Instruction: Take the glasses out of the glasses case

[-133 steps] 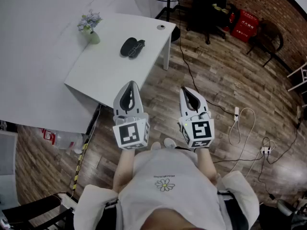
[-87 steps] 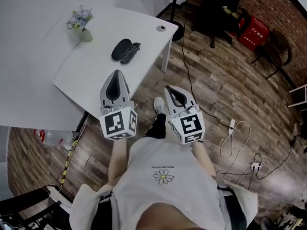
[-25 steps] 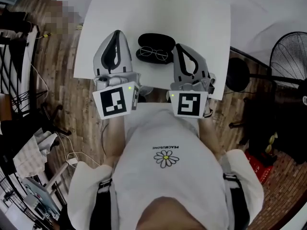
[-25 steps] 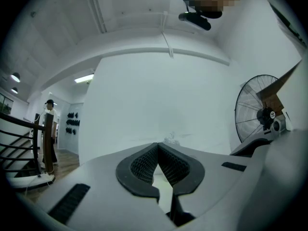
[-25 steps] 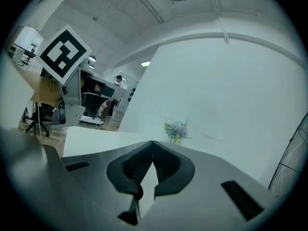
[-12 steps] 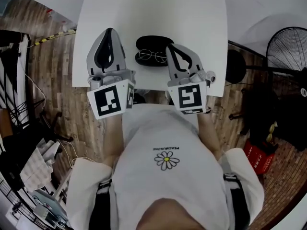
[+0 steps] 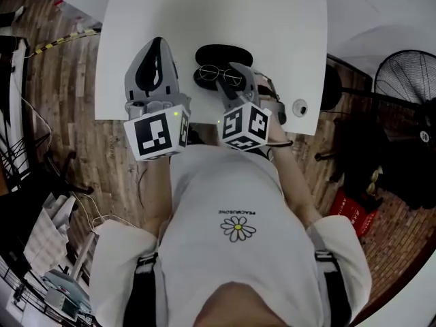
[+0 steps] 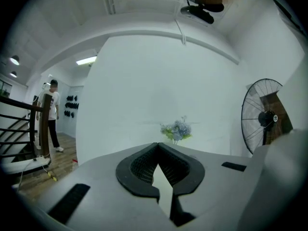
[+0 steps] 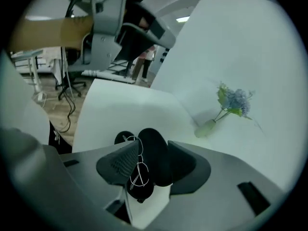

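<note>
A black glasses case [image 7: 223, 54] lies open on the white table [image 7: 286, 26], with wire-rimmed glasses [image 7: 212, 73] resting on its near half. My right gripper [image 7: 229, 78] tilts down over them. Its jaws have just been opening and now stand wide apart. In the right gripper view the glasses [image 9: 138, 170] and the case [image 9: 155, 153] show between the right gripper's [image 9: 151, 148] jaws, with no pad pressing on them. My left gripper [image 7: 155, 44] hovers level to the left of the case; the left gripper [image 8: 158, 146] has its tips together and holds nothing.
A small vase of pale blue flowers [image 9: 233, 102] stands at the table's far side. A round cable hole [image 7: 298, 107] sits near the table's right front corner. A standing fan [image 7: 409, 90] is on the floor to the right. Wooden floor surrounds the table.
My right gripper has dropped and tipped down onto the glasses, and its jaws have gone from shut to wide apart. The left gripper has shifted a little and sunk slightly.
</note>
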### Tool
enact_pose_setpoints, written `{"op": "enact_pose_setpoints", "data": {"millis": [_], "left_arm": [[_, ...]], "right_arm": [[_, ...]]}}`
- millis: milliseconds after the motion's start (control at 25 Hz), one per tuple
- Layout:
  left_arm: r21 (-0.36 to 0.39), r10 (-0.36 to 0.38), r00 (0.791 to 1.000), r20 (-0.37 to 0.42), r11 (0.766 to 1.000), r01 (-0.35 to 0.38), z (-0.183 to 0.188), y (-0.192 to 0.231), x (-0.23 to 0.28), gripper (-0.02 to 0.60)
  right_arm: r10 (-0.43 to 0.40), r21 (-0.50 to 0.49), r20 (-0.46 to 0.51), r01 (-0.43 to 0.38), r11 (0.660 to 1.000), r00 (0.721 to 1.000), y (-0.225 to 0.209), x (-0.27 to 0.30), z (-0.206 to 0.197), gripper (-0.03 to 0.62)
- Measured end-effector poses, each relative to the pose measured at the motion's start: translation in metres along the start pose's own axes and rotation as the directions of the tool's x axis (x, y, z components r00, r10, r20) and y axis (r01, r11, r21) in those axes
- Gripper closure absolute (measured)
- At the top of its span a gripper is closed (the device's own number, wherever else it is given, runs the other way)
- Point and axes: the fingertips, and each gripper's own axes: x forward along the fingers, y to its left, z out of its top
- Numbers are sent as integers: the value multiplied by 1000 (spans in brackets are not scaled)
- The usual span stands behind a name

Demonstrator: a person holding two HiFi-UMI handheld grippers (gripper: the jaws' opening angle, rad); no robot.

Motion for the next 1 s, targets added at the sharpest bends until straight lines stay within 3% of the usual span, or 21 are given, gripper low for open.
{"op": "enact_pose_setpoints", "data": {"millis": [120,280,840,1000], "left_arm": [[-8,7,1000,-26,1000,-7,-12,5,4,566],[-17,17,998,-67,1000,-18,-31,13,5,566],[-40,59,986,-155,997,-66,-74,33,-10,566],[-46,66,983,-172,996,-75,-80,36,-15,566]], "right_arm": [[30,-80,-74,-36,996,997,14,20,-17,422],[53,-87,-153,-67,994,987,26,34,-35,419],[35,-81,-239,-56,995,970,34,68,-55,419],[87,-80,-270,-113,990,959,39,74,-57,443]]}}
